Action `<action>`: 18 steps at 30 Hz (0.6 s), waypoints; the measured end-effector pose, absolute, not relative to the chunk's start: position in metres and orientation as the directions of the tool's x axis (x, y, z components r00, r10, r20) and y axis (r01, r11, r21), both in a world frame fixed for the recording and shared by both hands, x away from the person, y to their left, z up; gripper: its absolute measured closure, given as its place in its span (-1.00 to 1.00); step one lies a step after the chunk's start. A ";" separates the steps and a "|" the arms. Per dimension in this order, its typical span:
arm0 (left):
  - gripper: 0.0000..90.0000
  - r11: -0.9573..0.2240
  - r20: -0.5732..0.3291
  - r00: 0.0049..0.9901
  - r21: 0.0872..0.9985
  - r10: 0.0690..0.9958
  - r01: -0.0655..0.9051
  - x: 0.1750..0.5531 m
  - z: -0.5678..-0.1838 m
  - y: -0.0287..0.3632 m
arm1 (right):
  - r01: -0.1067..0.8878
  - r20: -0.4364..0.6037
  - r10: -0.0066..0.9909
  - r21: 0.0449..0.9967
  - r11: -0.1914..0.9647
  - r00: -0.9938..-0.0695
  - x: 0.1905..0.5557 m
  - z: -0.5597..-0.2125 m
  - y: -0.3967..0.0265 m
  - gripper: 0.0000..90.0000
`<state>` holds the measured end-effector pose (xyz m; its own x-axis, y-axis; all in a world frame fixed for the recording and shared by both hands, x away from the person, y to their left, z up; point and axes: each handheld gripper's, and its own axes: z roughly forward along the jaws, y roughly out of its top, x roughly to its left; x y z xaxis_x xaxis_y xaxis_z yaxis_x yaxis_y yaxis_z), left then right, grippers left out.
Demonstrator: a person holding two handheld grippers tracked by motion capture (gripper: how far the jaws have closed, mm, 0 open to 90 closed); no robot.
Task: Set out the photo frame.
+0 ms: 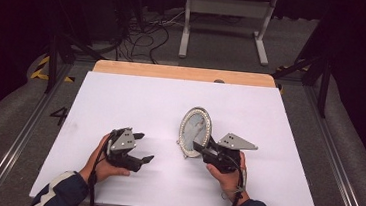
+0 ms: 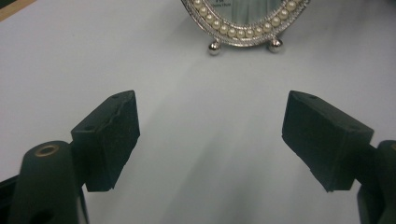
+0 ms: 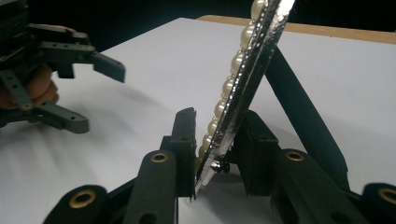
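On the white tabletop [image 1: 135, 104], which overlies a wooden board [image 1: 183, 73] exposed along the far edge, we find an oval pearl-rimmed picture frame [image 1: 195, 130] right of centre, propped on its black rear strut [image 3: 299, 107]. We see the right gripper [image 3: 217, 154] closed on the frame's lower edge, one jaw against the pearl face and one behind, while the left gripper [image 1: 134, 149] rests well apart with jaws wide and nothing between them. Beyond the table we note grey floor, loose cables [image 1: 144, 37] and a white stand [image 1: 225, 24] in a dark room.
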<state>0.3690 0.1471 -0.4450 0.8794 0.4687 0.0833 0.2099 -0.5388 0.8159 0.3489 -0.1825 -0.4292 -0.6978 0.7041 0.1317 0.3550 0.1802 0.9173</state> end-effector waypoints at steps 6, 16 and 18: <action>-0.63 -0.523 0.029 0.918 0.829 0.395 0.198 0.396 -0.439 0.116 | 0.373 0.152 0.690 0.910 0.181 -0.708 0.353 -0.429 -0.186 0.63; -0.59 -0.553 0.007 0.935 0.808 0.354 0.203 0.427 -0.448 0.084 | 0.378 0.165 0.652 0.904 0.200 -0.740 0.362 -0.428 -0.192 0.70; -0.60 -0.550 -0.008 0.933 0.806 0.359 0.218 0.431 -0.452 0.082 | 0.375 0.160 0.649 0.904 0.207 -0.744 0.362 -0.427 -0.192 0.69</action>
